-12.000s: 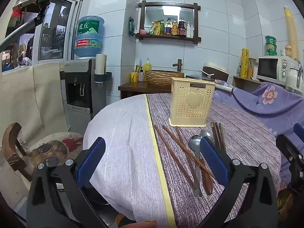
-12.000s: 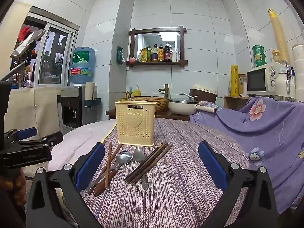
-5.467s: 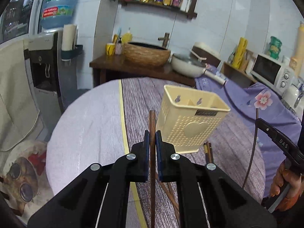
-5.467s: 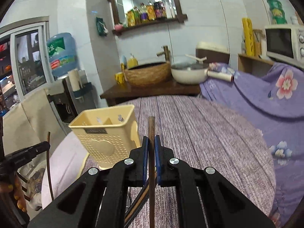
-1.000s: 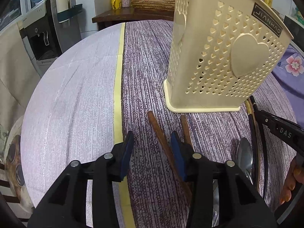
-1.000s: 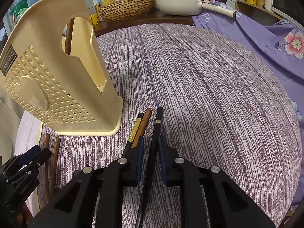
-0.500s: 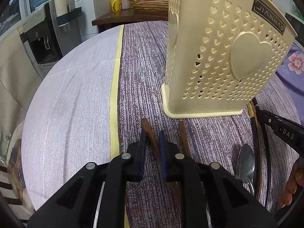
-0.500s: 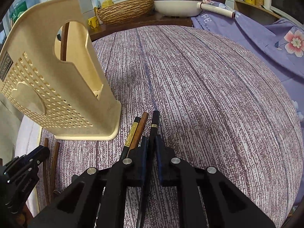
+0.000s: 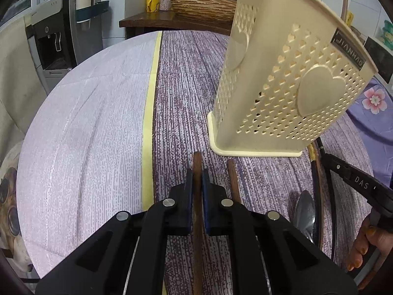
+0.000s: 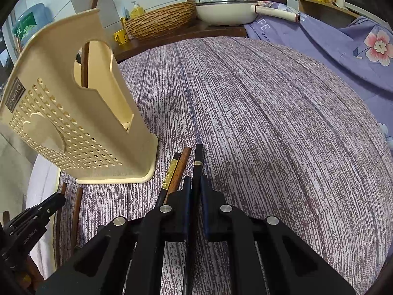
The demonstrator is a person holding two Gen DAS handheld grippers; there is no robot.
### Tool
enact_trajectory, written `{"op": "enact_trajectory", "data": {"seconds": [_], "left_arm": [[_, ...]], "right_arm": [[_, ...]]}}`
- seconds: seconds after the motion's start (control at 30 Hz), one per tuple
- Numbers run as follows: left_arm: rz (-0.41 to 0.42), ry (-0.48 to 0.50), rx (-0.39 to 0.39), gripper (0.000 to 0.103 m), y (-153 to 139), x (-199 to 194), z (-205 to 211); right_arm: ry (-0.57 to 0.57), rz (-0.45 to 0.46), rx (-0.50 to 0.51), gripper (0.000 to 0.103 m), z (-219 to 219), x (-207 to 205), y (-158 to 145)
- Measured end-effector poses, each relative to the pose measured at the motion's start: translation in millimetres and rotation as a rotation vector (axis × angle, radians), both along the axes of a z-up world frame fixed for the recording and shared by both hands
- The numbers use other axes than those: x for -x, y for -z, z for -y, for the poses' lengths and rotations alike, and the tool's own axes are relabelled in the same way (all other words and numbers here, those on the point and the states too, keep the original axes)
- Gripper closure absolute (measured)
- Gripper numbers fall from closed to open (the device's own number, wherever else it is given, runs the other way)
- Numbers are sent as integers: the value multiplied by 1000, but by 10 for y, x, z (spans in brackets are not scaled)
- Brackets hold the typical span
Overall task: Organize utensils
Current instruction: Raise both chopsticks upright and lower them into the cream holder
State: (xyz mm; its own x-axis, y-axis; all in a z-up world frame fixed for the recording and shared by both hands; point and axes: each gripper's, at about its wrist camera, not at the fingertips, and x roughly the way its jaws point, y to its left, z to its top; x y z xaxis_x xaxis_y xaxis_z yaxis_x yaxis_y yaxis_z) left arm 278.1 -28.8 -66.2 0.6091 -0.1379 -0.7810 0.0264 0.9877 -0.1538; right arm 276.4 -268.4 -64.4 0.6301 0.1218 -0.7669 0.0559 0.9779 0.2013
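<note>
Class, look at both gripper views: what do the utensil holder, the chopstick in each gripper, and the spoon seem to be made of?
Utensil holder: cream plastic, probably moulded, with punched heart holes and a slight sheen.
Chopstick in the left gripper: brown, matte, looks like wood.
Chopstick in the right gripper: glossy black with a gold band, perhaps lacquered wood or plastic.
Spoon: mirror-bright, likely steel.

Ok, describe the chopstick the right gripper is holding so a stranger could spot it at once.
Start at the tall cream perforated plastic utensil holder on the purple striped tablecloth. Just right of its base lie three sticks side by side. The held one is the rightmost, the black chopstick with a thin gold band, pinched between the right gripper fingers, unlike the plain brown wooden chopstick beside it.
</note>
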Motion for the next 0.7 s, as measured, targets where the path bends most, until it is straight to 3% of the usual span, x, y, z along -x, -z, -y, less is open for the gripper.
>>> {"op": "enact_trajectory", "data": {"seconds": [0.2,0.7], "left_arm": [[74,20,33,96,-282,158,-19],[356,61,80,96,-1321,897,-138]], "right_arm": [[-12,76,-34,95,46,165,-183],[-136,481,-40,96,94,1133,-1266]]}}
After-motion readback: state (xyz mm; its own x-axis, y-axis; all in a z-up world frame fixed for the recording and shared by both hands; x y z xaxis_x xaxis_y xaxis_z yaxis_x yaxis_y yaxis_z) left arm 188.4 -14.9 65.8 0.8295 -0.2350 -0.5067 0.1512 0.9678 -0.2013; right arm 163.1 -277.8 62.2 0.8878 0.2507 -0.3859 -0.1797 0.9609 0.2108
